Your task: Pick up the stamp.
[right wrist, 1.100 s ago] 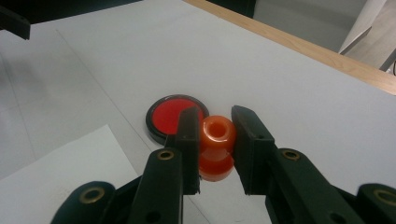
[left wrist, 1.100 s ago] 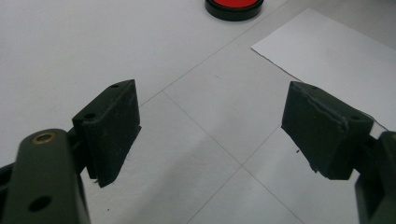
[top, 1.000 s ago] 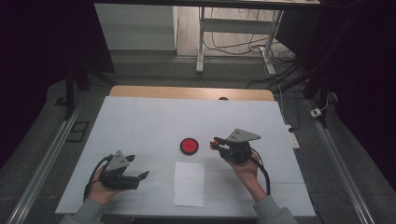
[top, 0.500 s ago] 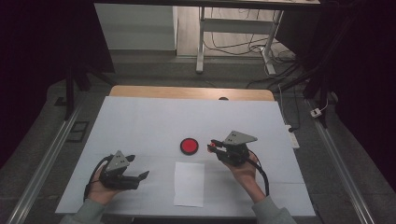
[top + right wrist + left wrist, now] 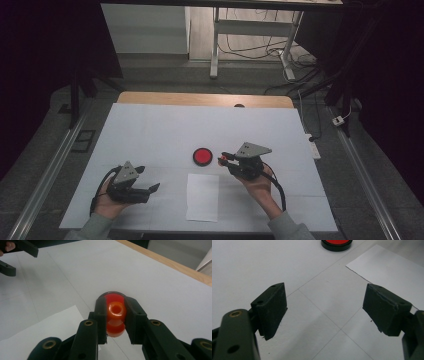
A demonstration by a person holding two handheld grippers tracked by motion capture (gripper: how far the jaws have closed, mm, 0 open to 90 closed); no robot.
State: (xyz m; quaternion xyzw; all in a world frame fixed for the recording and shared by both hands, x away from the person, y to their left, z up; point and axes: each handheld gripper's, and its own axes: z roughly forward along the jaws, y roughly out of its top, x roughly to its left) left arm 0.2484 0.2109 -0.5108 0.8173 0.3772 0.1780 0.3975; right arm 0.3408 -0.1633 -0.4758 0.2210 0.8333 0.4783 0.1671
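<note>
On the left side of the white desk, the left claw rests low in the person's left hand, its 2 black pads standing wide apart with nothing between them but bare desk surface. Just right of it lies a white sheet of paper, flat near the desk's front edge. Beyond the paper's far end sits a round red disc with a black rim, flat on the desk. Right of the disc, the right claw, held in the right hand, points toward the disc and is clamped on a small orange ring-shaped piece, with a second orange rounded part below it between the pads. That piece hangs just beside the disc, at its right.
</note>
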